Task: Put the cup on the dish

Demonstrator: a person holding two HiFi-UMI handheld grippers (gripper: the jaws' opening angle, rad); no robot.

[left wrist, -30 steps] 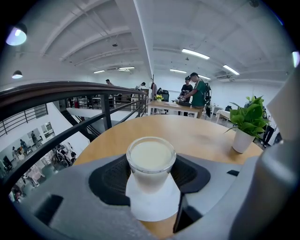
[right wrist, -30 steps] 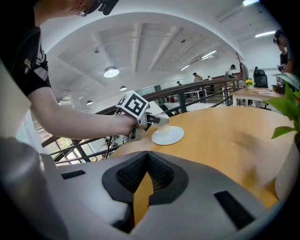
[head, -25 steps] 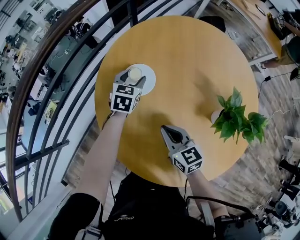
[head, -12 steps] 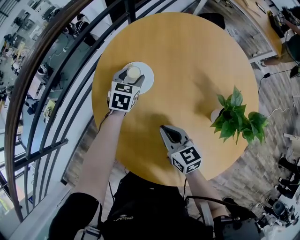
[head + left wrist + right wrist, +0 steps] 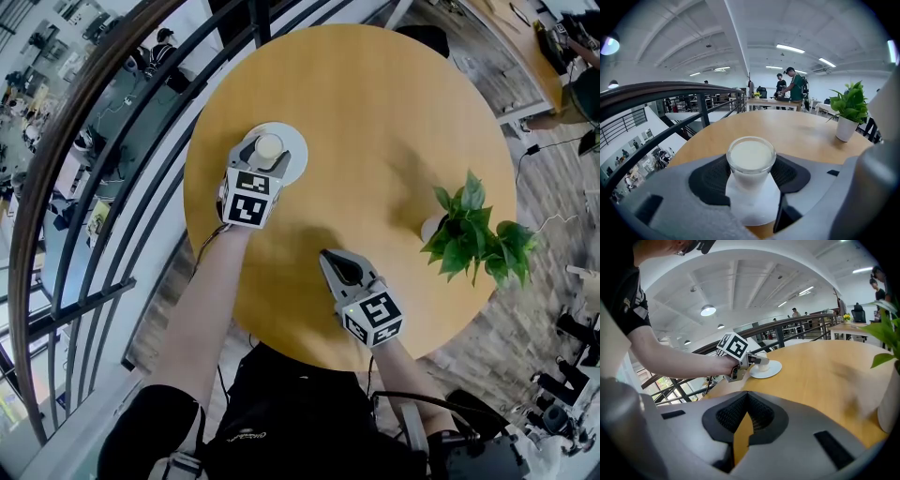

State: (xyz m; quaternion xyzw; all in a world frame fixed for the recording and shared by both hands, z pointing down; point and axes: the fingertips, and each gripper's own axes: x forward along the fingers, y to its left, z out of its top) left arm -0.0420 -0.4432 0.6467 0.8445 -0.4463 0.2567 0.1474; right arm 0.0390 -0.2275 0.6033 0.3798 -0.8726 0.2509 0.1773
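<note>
The cup (image 5: 269, 146) stands upright on the white dish (image 5: 296, 157), near the left edge of the round tabletop (image 5: 375, 112). The left gripper (image 5: 266, 153) has it between its jaws. In the left gripper view the ribbed black pads meet the cup (image 5: 751, 161) on either side just under the rim, so I read the jaws as grasping it, though they stand wide. The dish (image 5: 754, 208) shows beneath them.

The right gripper (image 5: 326, 256) lies close to the near edge of the tabletop, well apart from the dish. Its jaws are clenched tip to tip on nothing, with only bare wood showing through the slit behind them (image 5: 746, 395). A potted plant (image 5: 473, 234) stands by the right edge, out of the way.

The cup looks like clear glass, filled almost to the brim with something white. It is probably stiff, smooth and rather slippery, weighty for its size, and breakable. The side wall below the rim seems the right place to hold it. It should be kept level, as any tilt would likely spill it. It appears seated on the dish, so a slow, straight release seems to be what remains.
</note>
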